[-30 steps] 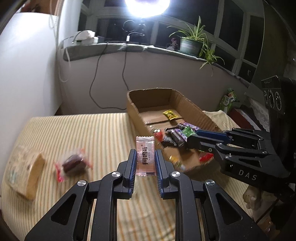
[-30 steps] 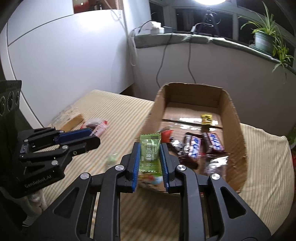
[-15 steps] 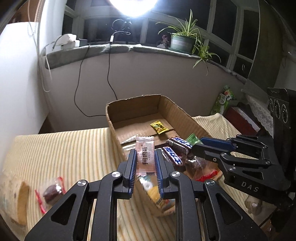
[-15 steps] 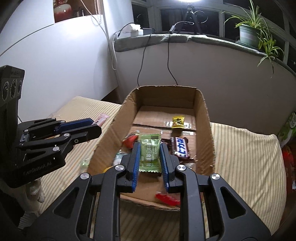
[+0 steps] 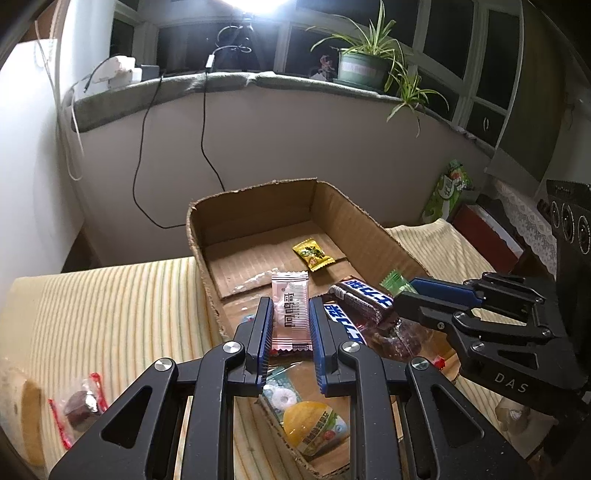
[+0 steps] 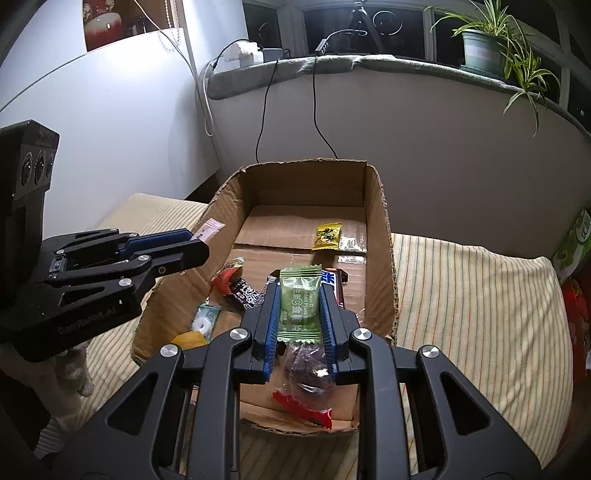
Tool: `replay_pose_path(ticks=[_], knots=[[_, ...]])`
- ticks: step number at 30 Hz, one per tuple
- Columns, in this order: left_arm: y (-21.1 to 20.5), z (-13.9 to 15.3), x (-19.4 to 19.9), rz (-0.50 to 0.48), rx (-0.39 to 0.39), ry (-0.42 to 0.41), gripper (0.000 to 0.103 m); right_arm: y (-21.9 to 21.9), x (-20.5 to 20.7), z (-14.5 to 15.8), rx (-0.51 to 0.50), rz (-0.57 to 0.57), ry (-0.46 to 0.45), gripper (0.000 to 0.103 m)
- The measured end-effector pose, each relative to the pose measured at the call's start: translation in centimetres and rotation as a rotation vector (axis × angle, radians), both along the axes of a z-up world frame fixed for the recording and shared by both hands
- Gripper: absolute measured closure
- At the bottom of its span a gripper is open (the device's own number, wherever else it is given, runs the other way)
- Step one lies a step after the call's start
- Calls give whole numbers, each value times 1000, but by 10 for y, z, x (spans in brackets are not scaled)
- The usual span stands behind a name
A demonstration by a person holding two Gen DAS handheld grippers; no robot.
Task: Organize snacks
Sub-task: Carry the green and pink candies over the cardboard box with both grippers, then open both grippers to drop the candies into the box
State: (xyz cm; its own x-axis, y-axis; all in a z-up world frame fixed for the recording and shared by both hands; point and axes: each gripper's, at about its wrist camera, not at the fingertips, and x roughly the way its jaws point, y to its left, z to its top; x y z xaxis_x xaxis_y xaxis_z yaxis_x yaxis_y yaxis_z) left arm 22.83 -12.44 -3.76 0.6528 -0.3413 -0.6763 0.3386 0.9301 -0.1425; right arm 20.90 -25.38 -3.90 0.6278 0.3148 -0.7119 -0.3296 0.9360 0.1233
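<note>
Red-wrapped candy (image 5: 79, 404) lies on striped table (image 5: 110, 314), well left of cardboard box (image 5: 255, 206); easy to forget.

Left gripper (image 5: 291, 325) over box's near-left part, fingers clenched on pink sachet (image 5: 290, 310). Sachet near left wall; careless release could drop it outside.

Right gripper (image 6: 300, 317) above box middle, fingers clamped on green sachet (image 6: 300, 302). Grippers close together; simultaneous drop risks bump. Light wrappers may cling to pads.

Dark windows (image 5: 439, 44), bright lamp (image 5: 258, 3), potted plant (image 5: 364, 64), white wall (image 6: 110, 122)
</note>
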Motion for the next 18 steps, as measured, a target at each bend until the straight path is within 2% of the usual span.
replay_pose_path(ticks=[18], knots=[[-6,-1,1,-15,5,9,84,-1,3,-5,1,-9,19,79]])
